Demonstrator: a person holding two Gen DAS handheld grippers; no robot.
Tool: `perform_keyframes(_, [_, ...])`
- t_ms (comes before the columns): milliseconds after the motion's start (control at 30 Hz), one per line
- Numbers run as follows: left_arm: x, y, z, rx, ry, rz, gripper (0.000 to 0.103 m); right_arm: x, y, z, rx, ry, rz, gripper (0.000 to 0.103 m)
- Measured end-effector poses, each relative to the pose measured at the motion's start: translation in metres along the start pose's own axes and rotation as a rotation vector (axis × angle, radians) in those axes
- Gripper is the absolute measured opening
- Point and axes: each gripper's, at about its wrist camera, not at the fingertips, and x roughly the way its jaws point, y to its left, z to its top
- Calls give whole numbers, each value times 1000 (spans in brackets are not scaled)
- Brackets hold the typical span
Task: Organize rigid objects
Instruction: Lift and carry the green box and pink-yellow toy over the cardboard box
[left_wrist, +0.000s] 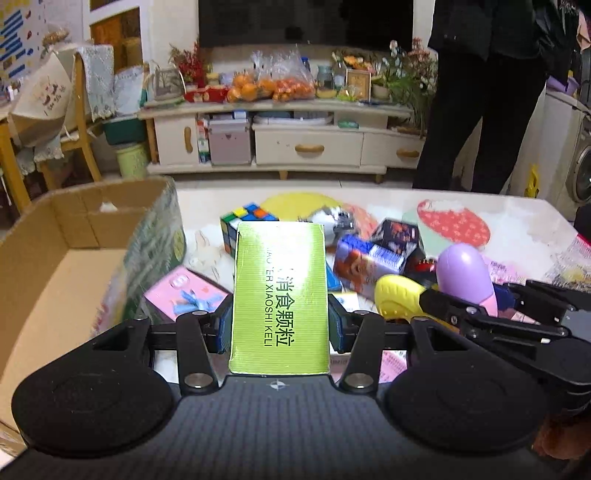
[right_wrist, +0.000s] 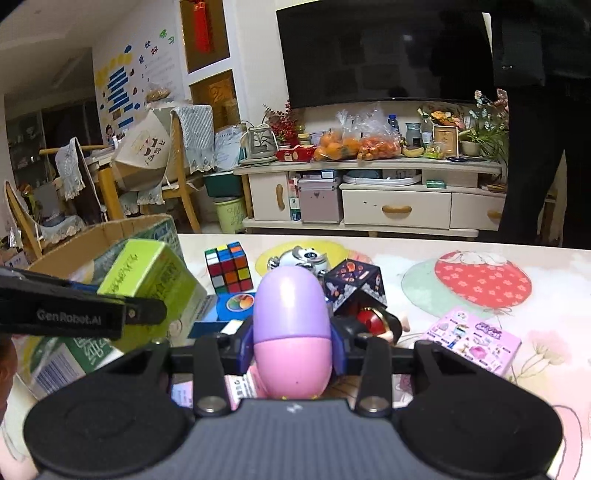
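Behind the counter (right_wrist: 480, 332), with its pastel cartoon-print cover, stands a cream TV cabinet (left_wrist: 280, 140) loaded with bagged oranges. My left claw (left_wrist: 280, 325) is clamped on a flat lime-green cardboard medicine box (left_wrist: 280, 295), its long axis running straight ahead along my fingers, printed face up, held above the counter beside the open brown cardboard carton (left_wrist: 74, 236). My right claw (right_wrist: 291, 350) is clamped on a smooth plastic egg-shaped capsule, lilac on top and pink below (right_wrist: 291, 325), lilac end pointing forward. Only the left view shows the carton's bare floor and a pink glove box (left_wrist: 184, 291) under my left claw. Only the right view shows the green box's side panel and a pink illustrated leaflet (right_wrist: 476, 339). Both show the multicoloured puzzle cube (right_wrist: 229, 266).
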Motion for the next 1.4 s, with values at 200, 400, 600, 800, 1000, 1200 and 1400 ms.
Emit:
perform_keyframes(200, [-17, 7, 7, 5, -77, 39, 60, -12, 13, 12, -1, -16, 9, 39])
perform_keyframes(400, [-28, 23, 8, -20, -129, 88, 60, -20, 33, 31, -10, -52, 37, 39])
perform_keyframes(600, [-34, 39, 8, -55, -157, 151, 60, -14, 63, 53, -3, -68, 121, 39])
perform_keyframes(800, [-35, 65, 11, -120, -156, 224, 60, 1, 102, 73, 18, -71, 236, 39])
perform_keyframes(1000, [-26, 91, 11, -174, -124, 311, 60, 20, 137, 86, 57, -54, 336, 39])
perform_keyframes(1200, [-19, 111, 10, -244, -76, 357, 60, 39, 166, 89, 94, -23, 402, 39])
perform_keyframes(1400, [-18, 119, 7, -274, -34, 382, 61, 53, 184, 83, 122, 15, 422, 39])
